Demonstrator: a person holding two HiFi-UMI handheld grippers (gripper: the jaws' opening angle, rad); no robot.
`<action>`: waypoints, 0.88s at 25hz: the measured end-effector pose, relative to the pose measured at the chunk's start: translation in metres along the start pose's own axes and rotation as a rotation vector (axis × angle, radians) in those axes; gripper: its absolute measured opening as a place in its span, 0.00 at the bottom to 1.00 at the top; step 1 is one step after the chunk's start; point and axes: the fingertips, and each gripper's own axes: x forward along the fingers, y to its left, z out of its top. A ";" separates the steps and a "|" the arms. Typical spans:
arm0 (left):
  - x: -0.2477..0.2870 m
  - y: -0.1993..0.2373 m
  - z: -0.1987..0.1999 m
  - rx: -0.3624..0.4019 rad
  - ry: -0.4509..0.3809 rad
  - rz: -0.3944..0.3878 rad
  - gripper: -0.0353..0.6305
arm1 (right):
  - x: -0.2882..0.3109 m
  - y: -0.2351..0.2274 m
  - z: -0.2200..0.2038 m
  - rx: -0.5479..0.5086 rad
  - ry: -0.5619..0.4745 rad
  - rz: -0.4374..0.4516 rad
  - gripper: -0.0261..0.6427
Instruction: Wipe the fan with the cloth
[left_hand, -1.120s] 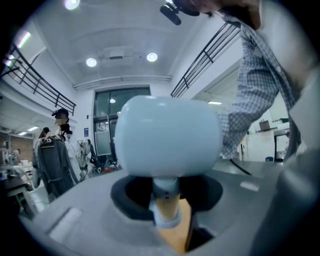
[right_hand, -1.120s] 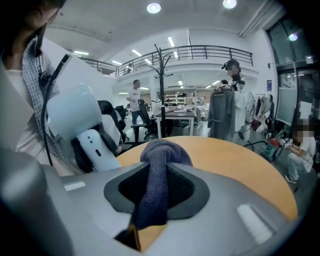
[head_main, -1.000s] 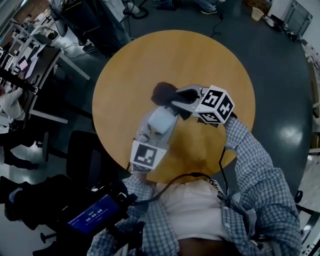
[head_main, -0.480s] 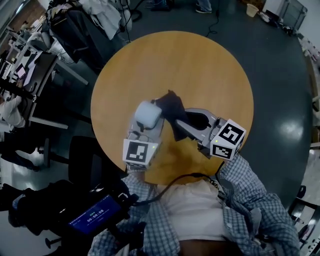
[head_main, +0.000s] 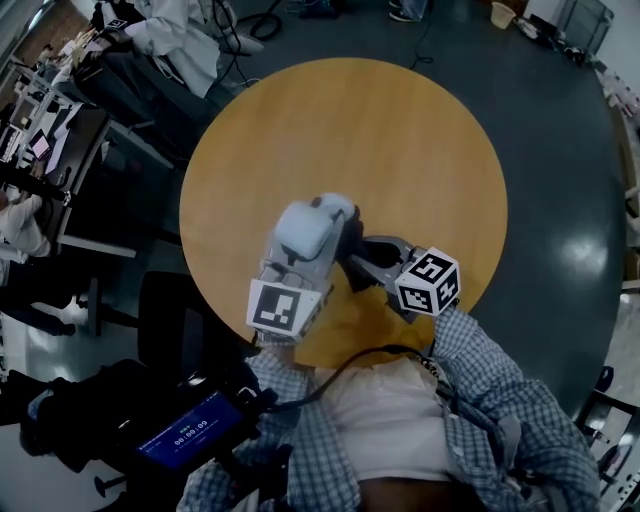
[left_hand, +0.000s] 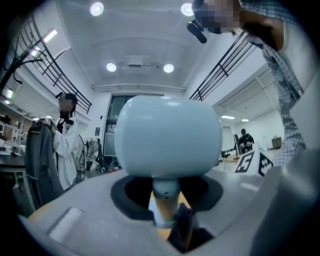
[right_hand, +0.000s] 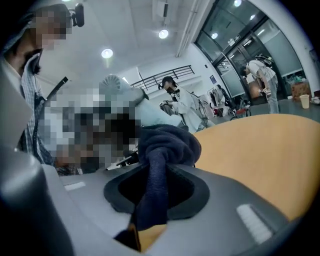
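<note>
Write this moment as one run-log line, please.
left hand-held gripper: shut on fan | right hand-held gripper: shut on cloth | cloth: beside fan, above table

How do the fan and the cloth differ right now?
Colour: the fan is pale blue-white; the cloth is dark navy.
Form: the fan is a smooth, rounded, rigid body on a narrow stem; the cloth is limp and bunched.
Grip: the left tool clamps the fan's stem; the right tool pinches the cloth.
Shared: both are held close together over the round wooden table.
</note>
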 end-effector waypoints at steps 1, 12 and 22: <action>0.000 -0.003 0.001 0.000 0.002 -0.006 0.26 | 0.003 -0.008 -0.004 0.009 0.010 -0.010 0.18; -0.005 -0.021 -0.029 0.035 0.073 -0.084 0.26 | -0.002 -0.089 0.052 0.001 -0.041 -0.180 0.18; 0.005 -0.002 -0.107 0.059 0.207 -0.089 0.26 | -0.019 -0.114 0.029 0.044 0.031 -0.359 0.18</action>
